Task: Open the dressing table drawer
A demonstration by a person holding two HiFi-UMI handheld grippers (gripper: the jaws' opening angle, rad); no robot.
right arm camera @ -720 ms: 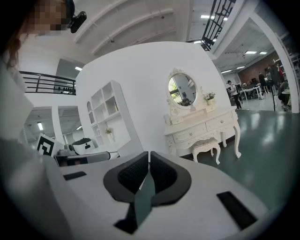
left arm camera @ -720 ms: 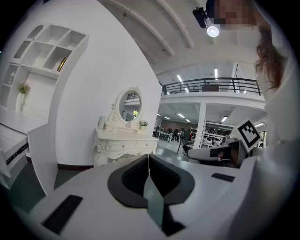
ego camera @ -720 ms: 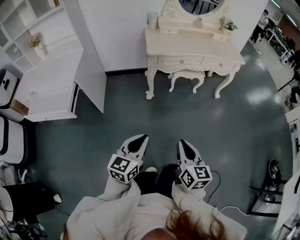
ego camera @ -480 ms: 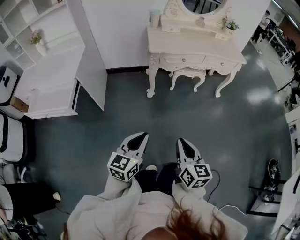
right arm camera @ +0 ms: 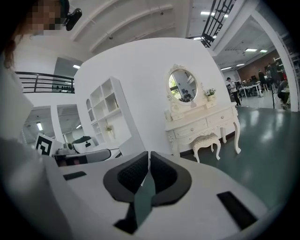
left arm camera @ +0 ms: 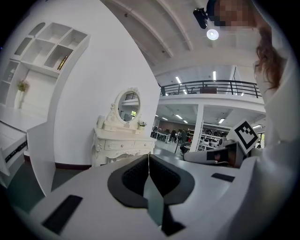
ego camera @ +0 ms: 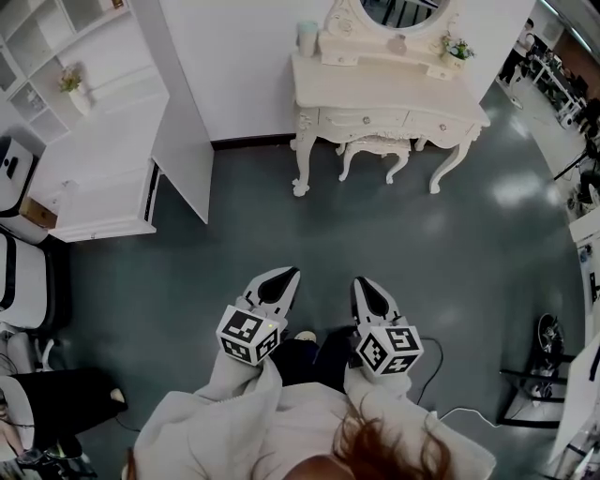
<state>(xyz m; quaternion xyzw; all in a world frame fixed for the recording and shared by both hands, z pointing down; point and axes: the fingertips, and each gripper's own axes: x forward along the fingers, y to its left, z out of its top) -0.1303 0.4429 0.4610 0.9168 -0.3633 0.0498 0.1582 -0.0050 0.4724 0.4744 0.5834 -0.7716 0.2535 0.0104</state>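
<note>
Left gripper [left arm camera: 149, 158] and right gripper [right arm camera: 148, 155] have closed jaws; right gripper view shows stool [right arm camera: 206, 139].

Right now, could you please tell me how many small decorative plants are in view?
2. One plant stands on the dressing table, right of the mirror. The other plant sits on the white shelf unit at the left. More may be hidden.

No text, label, brand or number is showing legibly anywhere. Only black-and-white square code patterns are showing, not letters or digits. They are sitting on the marker cube [ego camera: 248, 335] at the rear of the left gripper [ego camera: 279, 275] and on the matching cube [ego camera: 388, 350] behind the right gripper [ego camera: 364, 284].
</note>
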